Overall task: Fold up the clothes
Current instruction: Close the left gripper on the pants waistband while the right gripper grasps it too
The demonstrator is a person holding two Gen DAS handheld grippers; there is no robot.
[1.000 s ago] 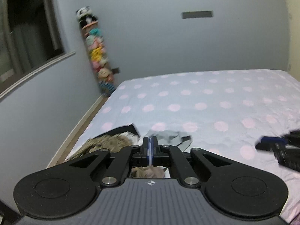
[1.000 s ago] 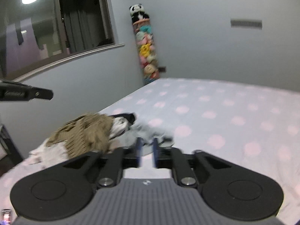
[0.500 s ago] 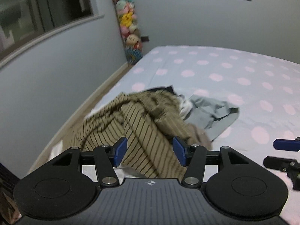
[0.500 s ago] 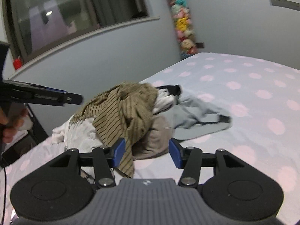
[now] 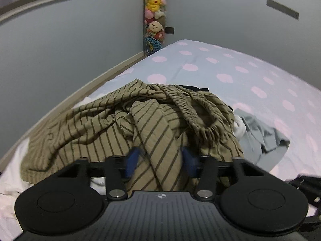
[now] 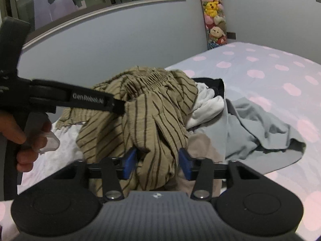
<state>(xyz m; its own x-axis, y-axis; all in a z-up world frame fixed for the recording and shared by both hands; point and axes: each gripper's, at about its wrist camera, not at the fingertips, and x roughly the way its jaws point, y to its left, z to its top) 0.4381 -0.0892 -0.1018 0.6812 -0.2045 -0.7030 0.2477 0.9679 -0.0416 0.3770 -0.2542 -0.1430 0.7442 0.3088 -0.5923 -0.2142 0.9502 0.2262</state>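
A crumpled olive-tan striped garment (image 5: pixel 112 128) lies on top of a pile of clothes on the bed; it also shows in the right wrist view (image 6: pixel 152 108). My left gripper (image 5: pixel 160 160) is open, a fold of the striped cloth between its blue pads. My right gripper (image 6: pixel 157 163) is open too, its pads on either side of a hanging fold of the same garment. In the right wrist view the left gripper (image 6: pixel 118 107) pokes into the garment from the left. Grey (image 6: pixel 258 128), white (image 6: pixel 208 104) and black clothes lie under it.
The bed has a pale sheet with pink dots (image 5: pixel 250 76). A grey wall (image 5: pixel 50 60) runs close along the bed's left side, with a window above. A hanging column of plush toys (image 5: pixel 154 20) fills the far corner. White cloth (image 5: pixel 10 176) lies at the near left.
Both grippers have opened from shut and moved down and forward into the clothes pile. The striped garment now sits between the pads of each.
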